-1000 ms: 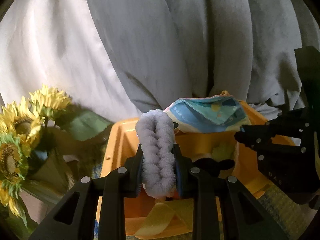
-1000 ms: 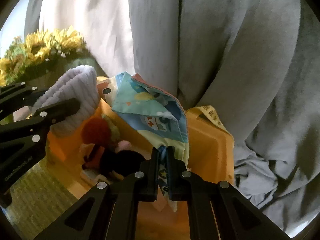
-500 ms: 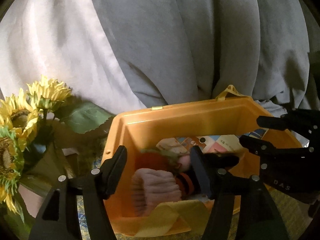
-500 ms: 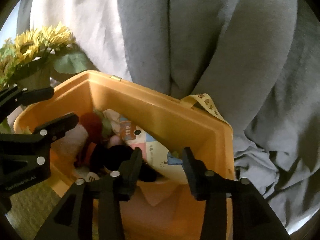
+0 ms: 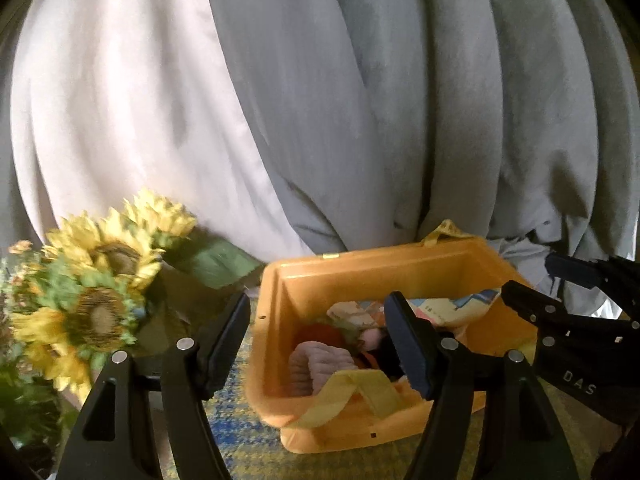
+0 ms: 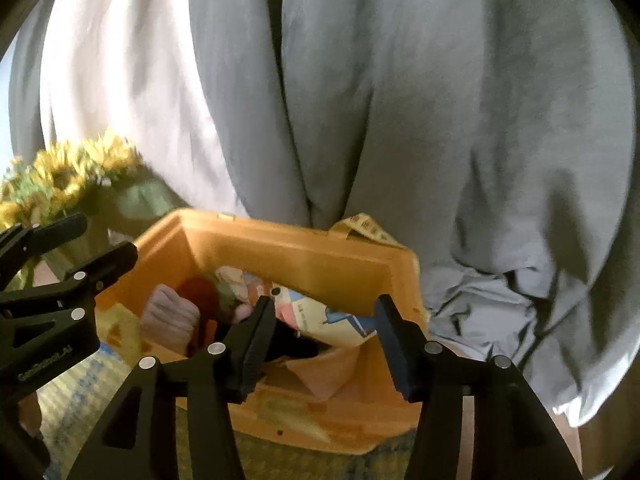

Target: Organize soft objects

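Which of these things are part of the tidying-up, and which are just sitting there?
Part of the tidying:
- orange bin
- fluffy towel in the bin
- picture cloth in the bin
- left gripper and right gripper, both open with nothing between them

Just sitting there:
- sunflowers
- grey curtain
- patterned mat

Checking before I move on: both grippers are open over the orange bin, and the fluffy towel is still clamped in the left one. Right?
Not quite. The left gripper is open with nothing in it; the left wrist view shows the fluffy towel lying inside the orange bin. The right gripper is open too.
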### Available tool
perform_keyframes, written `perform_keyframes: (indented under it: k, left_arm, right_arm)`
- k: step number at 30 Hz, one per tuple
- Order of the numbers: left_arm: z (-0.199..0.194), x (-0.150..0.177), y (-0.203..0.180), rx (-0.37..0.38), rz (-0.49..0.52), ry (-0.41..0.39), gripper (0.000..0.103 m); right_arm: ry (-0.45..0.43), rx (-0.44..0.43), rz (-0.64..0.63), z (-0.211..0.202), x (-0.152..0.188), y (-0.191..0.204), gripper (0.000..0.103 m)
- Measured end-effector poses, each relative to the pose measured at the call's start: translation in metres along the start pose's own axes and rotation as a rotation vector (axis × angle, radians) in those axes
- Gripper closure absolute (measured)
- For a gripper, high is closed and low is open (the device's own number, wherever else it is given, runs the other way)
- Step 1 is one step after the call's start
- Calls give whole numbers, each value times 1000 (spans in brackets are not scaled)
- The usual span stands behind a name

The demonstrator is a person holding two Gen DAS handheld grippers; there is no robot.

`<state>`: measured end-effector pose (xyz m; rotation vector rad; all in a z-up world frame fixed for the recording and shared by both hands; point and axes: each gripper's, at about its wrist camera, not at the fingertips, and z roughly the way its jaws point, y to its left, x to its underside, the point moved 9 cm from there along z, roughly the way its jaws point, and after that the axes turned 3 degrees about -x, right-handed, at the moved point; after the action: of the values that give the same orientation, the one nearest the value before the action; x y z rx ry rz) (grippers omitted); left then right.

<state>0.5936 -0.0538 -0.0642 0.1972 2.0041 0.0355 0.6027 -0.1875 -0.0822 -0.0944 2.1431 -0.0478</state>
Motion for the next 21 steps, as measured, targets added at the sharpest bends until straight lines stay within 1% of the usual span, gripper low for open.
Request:
perform_keyframes:
  k: [1,4,6,9,10,14,16,21]
  left_arm:
    - [-8,-1,2,-4,-2,-9,28]
    - [-35,-4,7,-24,-6,-46,24]
    - [-55,-5,10,-50,6,-75,19]
    - [-82,-5,13,-78,14,-111,15]
    - [-91,-4,15,-87,14,-121,12]
    - [-126,-2,20,-100,13,-153,6]
    - [-142,0,22,-98,14,-163,0]
    - [-179,8,34,-103,25,-189,0]
  right_arm:
    - [-11,3,16,-7,0,-1,43]
    - [-46,23,54,-34,-1,-1,35]
    - [-75,41,66,-55,-1,0,32]
    - [-117,63,74,-82,-1,5,23]
    - [-126,70,76,-89,-1,5,20]
    - [-152,81,94,-123,4,11,16]
    - [-168,85,107,-142,9,15,13]
    - [-195,119,122,-180,21,23,10]
